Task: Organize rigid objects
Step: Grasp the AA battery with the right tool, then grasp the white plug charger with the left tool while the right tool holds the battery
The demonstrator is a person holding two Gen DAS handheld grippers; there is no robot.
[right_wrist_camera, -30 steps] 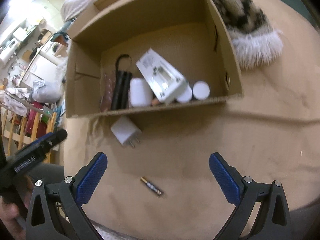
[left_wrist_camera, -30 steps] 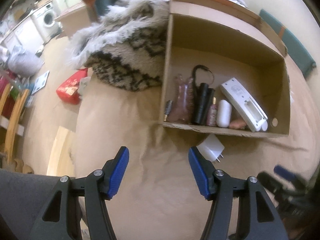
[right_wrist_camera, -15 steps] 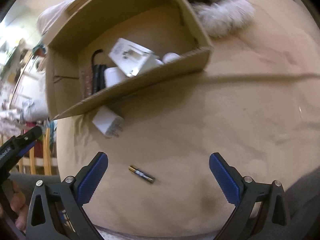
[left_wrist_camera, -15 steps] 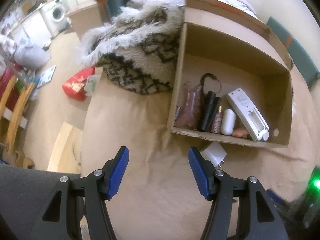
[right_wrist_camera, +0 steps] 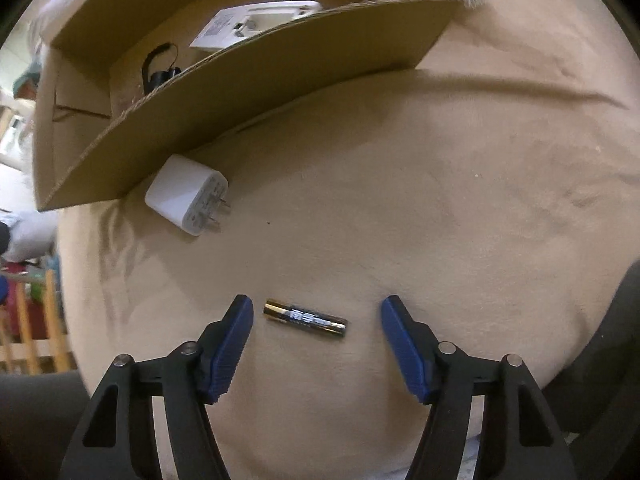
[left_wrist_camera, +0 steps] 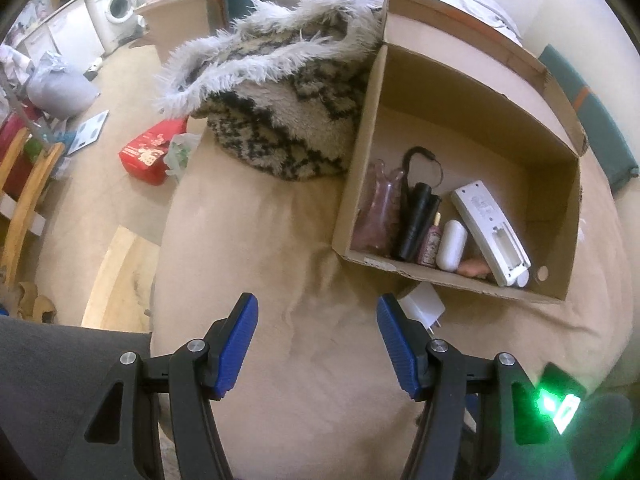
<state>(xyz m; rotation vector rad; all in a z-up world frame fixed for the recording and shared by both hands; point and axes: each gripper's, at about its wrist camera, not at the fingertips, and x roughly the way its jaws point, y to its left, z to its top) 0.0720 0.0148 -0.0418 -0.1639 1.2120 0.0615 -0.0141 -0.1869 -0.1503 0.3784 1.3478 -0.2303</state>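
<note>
On the tan cover, the box (left_wrist_camera: 460,276) already holds several items. Outside it I see a charger (right_wrist_camera: 187,195) and battery (right_wrist_camera: 305,319). My right gripper (right_wrist_camera: 316,344) has just been closing, battery between its jaws, untouched; left gripper (left_wrist_camera: 316,344) half-open, empty.

Black gripper (right_wrist_camera: 316,328) frames, ribbed blue pads, silver screws.

Home, lived-in: washing machine (left_wrist_camera: 116,4) in bkgd, shaggy rug (left_wrist_camera: 280,92), wooden chair (left_wrist_camera: 28,188).
</note>
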